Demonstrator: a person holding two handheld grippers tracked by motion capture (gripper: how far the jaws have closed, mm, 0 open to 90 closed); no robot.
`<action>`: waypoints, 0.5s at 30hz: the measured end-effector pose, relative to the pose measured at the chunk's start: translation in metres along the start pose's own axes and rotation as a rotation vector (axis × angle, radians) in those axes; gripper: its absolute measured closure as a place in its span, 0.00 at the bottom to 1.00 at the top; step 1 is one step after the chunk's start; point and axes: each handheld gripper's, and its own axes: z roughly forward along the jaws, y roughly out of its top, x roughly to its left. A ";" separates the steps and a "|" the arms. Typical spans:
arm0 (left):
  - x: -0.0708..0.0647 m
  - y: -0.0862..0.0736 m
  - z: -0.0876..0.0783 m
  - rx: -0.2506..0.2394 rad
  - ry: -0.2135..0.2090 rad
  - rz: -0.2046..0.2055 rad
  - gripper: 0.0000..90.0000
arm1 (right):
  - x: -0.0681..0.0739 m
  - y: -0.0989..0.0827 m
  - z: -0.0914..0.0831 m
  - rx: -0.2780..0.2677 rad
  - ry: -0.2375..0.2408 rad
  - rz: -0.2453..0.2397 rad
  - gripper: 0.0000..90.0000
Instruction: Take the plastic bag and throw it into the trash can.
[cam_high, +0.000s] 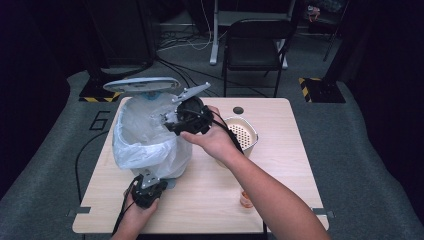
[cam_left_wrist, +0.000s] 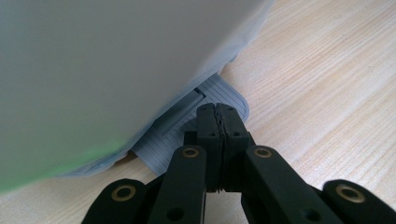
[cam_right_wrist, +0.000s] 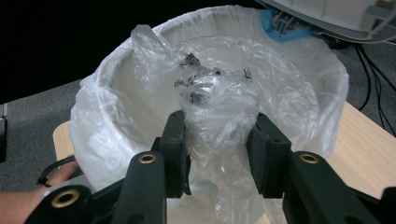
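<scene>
The bin (cam_high: 150, 135) stands at the left of the tabletop (cam_high: 280, 175), lined with a clear plastic liner (cam_right_wrist: 299, 79) folded out over its rim, its grey lid (cam_high: 141, 84) tipped up behind. My right tool (cam_right_wrist: 219, 144) is over the bin's mouth, jaws part closed and pressing on a crumpled clear plastic bag (cam_right_wrist: 219, 112) with dark scraps bunched near its top; the bag hangs between the pads, inside the bin's opening. My left tool (cam_left_wrist: 218, 116) has its jaws closed together, tips resting on the ribbed grey pedal (cam_left_wrist: 187, 135) at the bin's foot. To the right of the bin sits a cream bowl with a perforated strainer (cam_high: 241, 132) in it; near the front edge is a small orange thing (cam_high: 246, 199), too small to name. The tabletop is pale wood grain. Beyond it are grey carpet, a dark folding chair (cam_high: 255, 45) and cables on the floor.
</scene>
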 end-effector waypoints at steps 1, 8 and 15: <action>0.000 0.000 0.000 0.000 -0.001 0.001 0.99 | 0.001 0.001 0.003 0.000 0.001 0.005 0.69; 0.000 0.000 0.000 -0.001 0.001 0.000 0.99 | 0.007 0.011 0.020 -0.003 0.011 -0.015 0.69; 0.000 0.000 0.000 -0.001 0.001 0.000 0.99 | 0.012 0.017 0.031 -0.005 0.015 -0.027 0.68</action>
